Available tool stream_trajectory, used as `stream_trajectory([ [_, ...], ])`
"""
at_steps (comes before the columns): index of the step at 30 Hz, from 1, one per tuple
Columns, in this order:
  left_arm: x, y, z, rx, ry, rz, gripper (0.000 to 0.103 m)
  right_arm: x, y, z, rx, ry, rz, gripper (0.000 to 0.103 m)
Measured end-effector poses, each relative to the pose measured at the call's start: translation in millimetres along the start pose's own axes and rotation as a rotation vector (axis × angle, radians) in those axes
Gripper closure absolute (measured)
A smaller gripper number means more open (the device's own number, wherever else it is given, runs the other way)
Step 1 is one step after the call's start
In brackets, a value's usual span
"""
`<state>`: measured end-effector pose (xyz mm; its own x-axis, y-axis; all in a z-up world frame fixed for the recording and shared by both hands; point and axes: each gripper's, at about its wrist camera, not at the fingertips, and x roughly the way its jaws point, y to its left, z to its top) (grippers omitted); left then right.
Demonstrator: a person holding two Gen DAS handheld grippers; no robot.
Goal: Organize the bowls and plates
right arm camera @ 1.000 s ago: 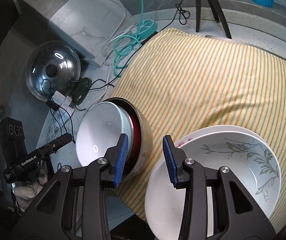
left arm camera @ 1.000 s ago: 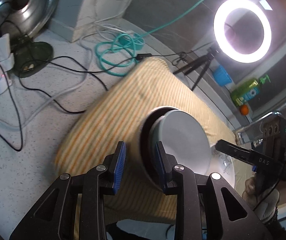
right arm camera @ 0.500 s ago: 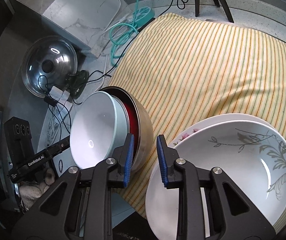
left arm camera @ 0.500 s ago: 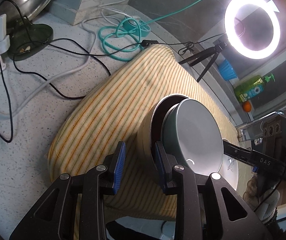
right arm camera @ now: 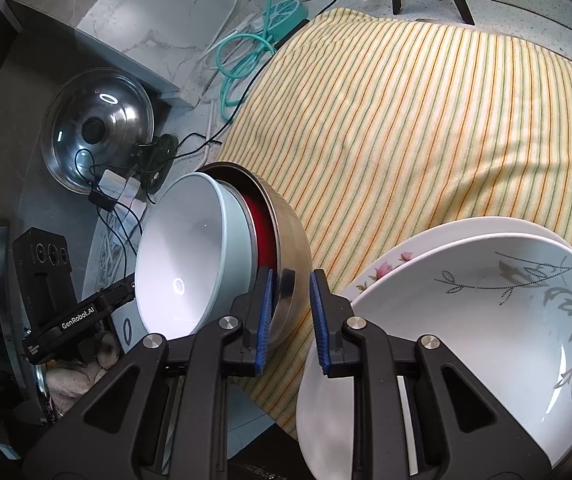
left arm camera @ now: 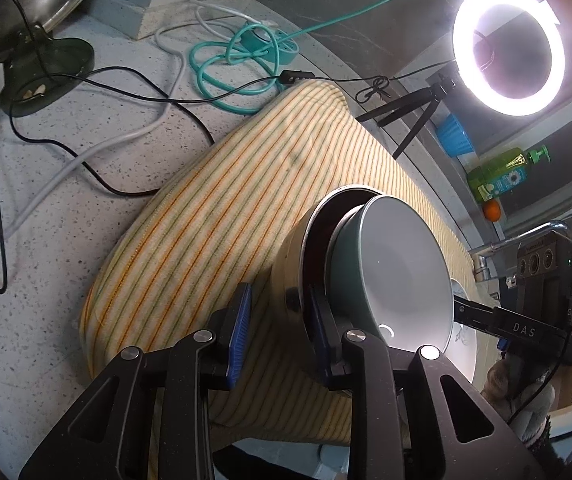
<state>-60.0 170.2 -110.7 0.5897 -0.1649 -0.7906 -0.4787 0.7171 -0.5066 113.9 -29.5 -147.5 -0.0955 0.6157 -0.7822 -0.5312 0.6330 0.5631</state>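
A stack of nested bowls sits on a yellow striped towel [right arm camera: 426, 120]: a steel bowl [right arm camera: 290, 256] outside, a red one [right arm camera: 259, 232] inside it, and a pale teal bowl [right arm camera: 181, 256] on top. My right gripper [right arm camera: 290, 316] straddles the steel bowl's rim with its jaws narrowed, one pad inside and one outside. Two white floral plates [right arm camera: 486, 320] lie stacked to its right. In the left wrist view my left gripper [left arm camera: 279, 332] is open beside the steel bowl [left arm camera: 286, 264], left of the teal bowl [left arm camera: 398, 272].
A glass pot lid [right arm camera: 97, 132], a dark stand and tangled cables [left arm camera: 85, 92] lie on the speckled counter left of the towel. A teal cable coil [left arm camera: 241, 64] lies behind it. A lit ring light [left arm camera: 508, 50] on a tripod, a blue cup [left arm camera: 456, 136] and a green bottle [left arm camera: 502, 176] stand at the back.
My right gripper moved onto the steel bowl's rim and its jaws narrowed. The bowl stack looms closer and more tilted in both views. My left gripper stayed open beside the stack.
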Motion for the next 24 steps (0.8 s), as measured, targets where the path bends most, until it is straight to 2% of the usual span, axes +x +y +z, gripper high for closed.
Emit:
stream_trajectory([
  [1,-0.2,-0.2,0.0,-0.001,0.001,-0.003,0.080,0.1,-0.2,0.0,0.006,0.005,0.014,0.088],
  [3,-0.2,-1.9,-0.1,0.001,0.002,-0.009,0.087,-0.1,1.5,-0.1,0.006,0.006,0.012,0.088],
  [6,-0.1,-4.5,0.1,0.003,0.000,-0.013,0.092,-0.1,3.7,0.0,0.003,0.005,0.003,0.088],
  [24,-6.1,-16.4,6.3,0.034,-0.018,-0.011,0.092,-18.0,5.2,3.3,0.013,-0.020,0.009,0.089],
])
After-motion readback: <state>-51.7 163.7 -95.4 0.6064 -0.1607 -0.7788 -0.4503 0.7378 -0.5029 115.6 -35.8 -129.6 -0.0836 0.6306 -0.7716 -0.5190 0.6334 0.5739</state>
